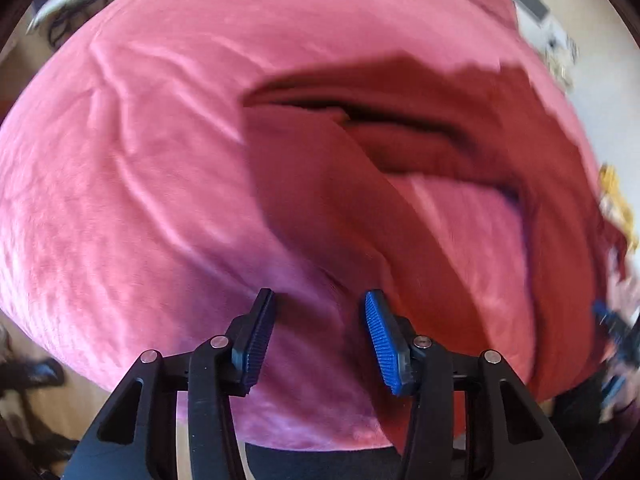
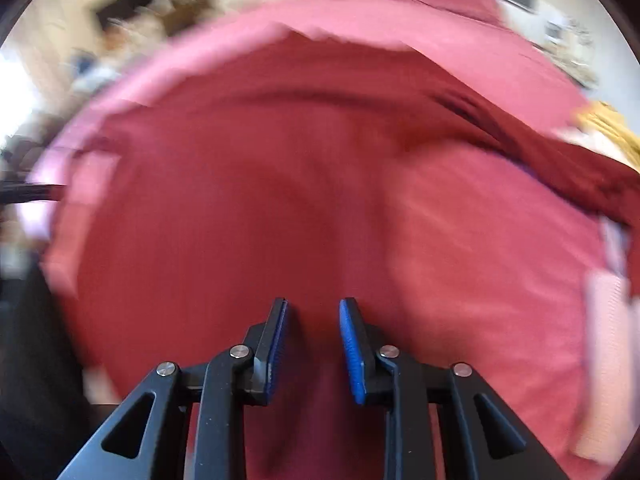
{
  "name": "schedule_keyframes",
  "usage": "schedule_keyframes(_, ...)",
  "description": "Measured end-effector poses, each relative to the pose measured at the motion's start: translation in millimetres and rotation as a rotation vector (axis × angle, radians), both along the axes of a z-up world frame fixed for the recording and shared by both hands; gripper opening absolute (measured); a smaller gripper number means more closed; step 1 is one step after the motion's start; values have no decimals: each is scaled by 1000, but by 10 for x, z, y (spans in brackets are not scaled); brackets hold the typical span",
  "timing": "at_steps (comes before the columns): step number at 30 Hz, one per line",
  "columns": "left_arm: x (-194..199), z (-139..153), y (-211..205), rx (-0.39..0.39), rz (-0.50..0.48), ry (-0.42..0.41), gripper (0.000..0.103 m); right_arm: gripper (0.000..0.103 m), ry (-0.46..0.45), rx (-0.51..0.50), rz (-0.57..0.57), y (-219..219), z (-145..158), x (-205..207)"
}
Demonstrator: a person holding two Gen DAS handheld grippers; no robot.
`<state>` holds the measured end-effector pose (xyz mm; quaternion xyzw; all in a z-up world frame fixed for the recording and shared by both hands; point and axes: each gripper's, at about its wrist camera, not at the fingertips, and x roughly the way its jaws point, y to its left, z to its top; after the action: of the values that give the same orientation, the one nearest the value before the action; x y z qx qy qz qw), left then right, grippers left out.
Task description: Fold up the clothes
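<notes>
A dark red garment point(image 1: 440, 100) lies spread on a pink plush blanket point(image 1: 140, 160), with a fold open across its upper part. In the left wrist view my left gripper point(image 1: 319, 294) hangs open over the blanket, just left of the garment's near edge, with nothing between its pads. In the right wrist view the garment point(image 2: 240, 180) fills most of the picture, blurred. My right gripper point(image 2: 314, 301) points down onto it with its jaws a narrow way apart. Red cloth shows in the gap, and the pads do not visibly press on it. A dark sleeve point(image 2: 540, 144) stretches off to the right.
The pink blanket point(image 2: 480, 260) covers a bed-like surface with wooden floor point(image 1: 52, 380) beyond its edge. A yellow item point(image 2: 608, 124) lies at the right side. A blurred blue and black shape point(image 1: 612, 332) shows at the right edge. Room clutter is blurred at the back.
</notes>
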<state>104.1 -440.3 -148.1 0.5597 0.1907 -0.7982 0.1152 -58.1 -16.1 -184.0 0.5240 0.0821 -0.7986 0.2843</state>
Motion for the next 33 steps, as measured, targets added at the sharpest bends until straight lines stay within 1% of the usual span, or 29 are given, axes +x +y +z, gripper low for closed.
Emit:
schedule_keyframes(1, 25, 4, 19, 12, 0, 12, 57, 0, -38, -33, -65, 154, -44, -91)
schedule_keyframes(2, 52, 7, 29, 32, 2, 23, 57, 0, -47, -38, -109, 243, -33, -121)
schedule_keyframes(3, 76, 5, 25, 62, 4, 29, 59, 0, -33, -23, -137, 284, 17, -107)
schedule_keyframes(4, 103, 0, 19, 100, 5, 38, 62, 4, -20, -8, -165, 325, 67, -93)
schedule_keyframes(5, 131, -5, 14, 139, 5, 47, 64, 6, 20, 7, -165, 305, 151, -32)
schedule_keyframes(6, 152, -12, 17, 167, 1, 55, 68, 15, 74, 17, -132, 226, 241, 62)
schedule_keyframes(7, 158, -6, 60, 171, -6, 56, 71, 22, 122, 24, -89, 136, 318, 156)
schedule_keyframes(8, 161, 3, 111, 171, -15, 56, 72, 22, 167, 33, -38, 22, 385, 251)
schedule_keyframes(9, 163, -15, 120, 166, -24, 56, 76, 22, 198, 39, 13, -103, 427, 336)
schedule_keyframes(10, 165, -25, 142, 158, -35, 59, 78, 22, 209, 37, 50, -201, 447, 380)
schedule_keyframes(12, 153, -61, 177, 114, -60, 44, 78, 22, 189, 12, 104, -382, 430, 421)
schedule_keyframes(14, 152, -76, 252, 51, -71, 25, 78, 22, 154, 13, 131, -528, 362, 418)
schedule_keyframes(15, 158, -63, 306, 5, -91, 9, 66, 21, 125, 21, 145, -587, 300, 412)
schedule_keyframes(16, 164, -49, 360, -44, -115, -9, 47, 22, 97, 31, 152, -618, 231, 400)
schedule_keyframes(17, 181, -20, 377, -69, -130, -22, 38, 22, 66, 48, 154, -622, 149, 378)
schedule_keyframes(18, 206, 24, 368, -77, -140, -31, 16, 21, 40, 64, 152, -612, 76, 370)
schedule_keyframes(19, 232, 91, 349, -118, -149, -44, 8, 21, 26, 64, 145, -583, 21, 384)
schedule_keyframes(21, 283, 233, 308, -218, -167, -72, 7, 21, 10, 30, 128, -502, -9, 379)
schedule_keyframes(22, 324, 342, 206, -270, -154, -75, 7, 21, 5, 21, 124, -475, -12, 372)
schedule_keyframes(24, 413, 578, -34, -373, -116, -77, 7, 21, -2, 19, 120, -442, -12, 358)
schedule_keyframes(26, 517, 783, -346, -444, -56, -80, 7, 21, -8, 17, 117, -409, -12, 344)
schedule_keyframes(27, 593, 890, -566, -474, -13, -88, 7, 21, -7, 20, 119, -404, -7, 328)
schedule_keyframes(30, 575, 934, -817, -552, 65, -127, 8, 21, -7, 23, 122, -390, -13, 306)
schedule_keyframes(31, 477, 924, -864, -582, 85, -155, 9, 21, -11, 18, 119, -395, -22, 319)
schedule_keyframes(32, 443, 863, -946, -602, 93, -189, 11, 21, -18, 10, 113, -407, -33, 321)
schedule_keyframes(33, 406, 715, -950, -617, 93, -232, 12, 21, -23, 4, 108, -404, -38, 316)
